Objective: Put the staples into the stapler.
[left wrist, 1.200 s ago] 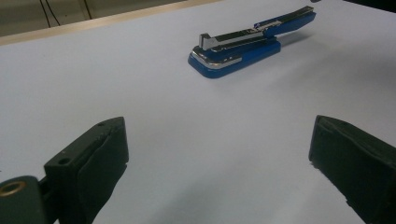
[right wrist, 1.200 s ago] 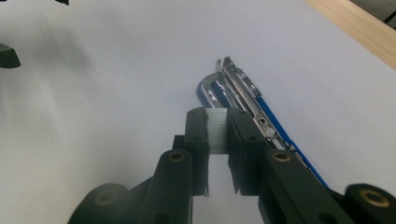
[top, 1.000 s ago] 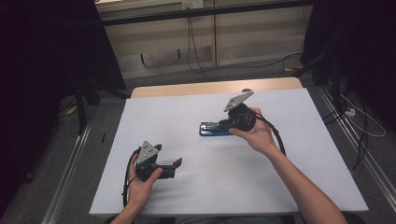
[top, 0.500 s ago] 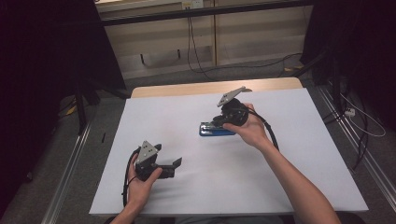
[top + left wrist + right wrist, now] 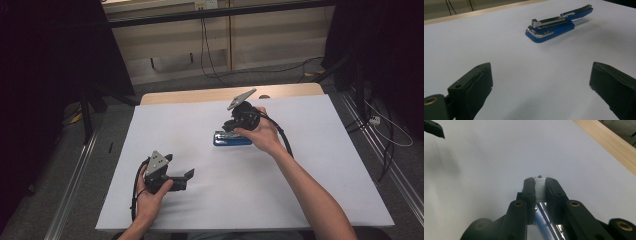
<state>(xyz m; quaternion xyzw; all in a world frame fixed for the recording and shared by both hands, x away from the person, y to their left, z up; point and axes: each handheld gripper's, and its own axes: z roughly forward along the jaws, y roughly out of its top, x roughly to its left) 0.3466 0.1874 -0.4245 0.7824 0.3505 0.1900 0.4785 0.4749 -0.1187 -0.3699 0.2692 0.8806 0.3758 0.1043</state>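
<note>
Your right gripper (image 5: 540, 190) has its two black fingers (image 5: 528, 192) pinched close together on a small silvery block of staples (image 5: 540, 190). Below it, between the fingers, a blue and chrome stapler (image 5: 546, 225) runs toward the bottom edge. The white surface (image 5: 486, 162) spreads beyond, with a light wooden strip (image 5: 609, 145) at upper right.

High view looks down & fwd from above the person's side over the whole white table (image 5: 310, 165), left gripper view skims low across it, right gripper view sits v. close, both sharing the blue stapler (image 5: 554, 26).
</note>
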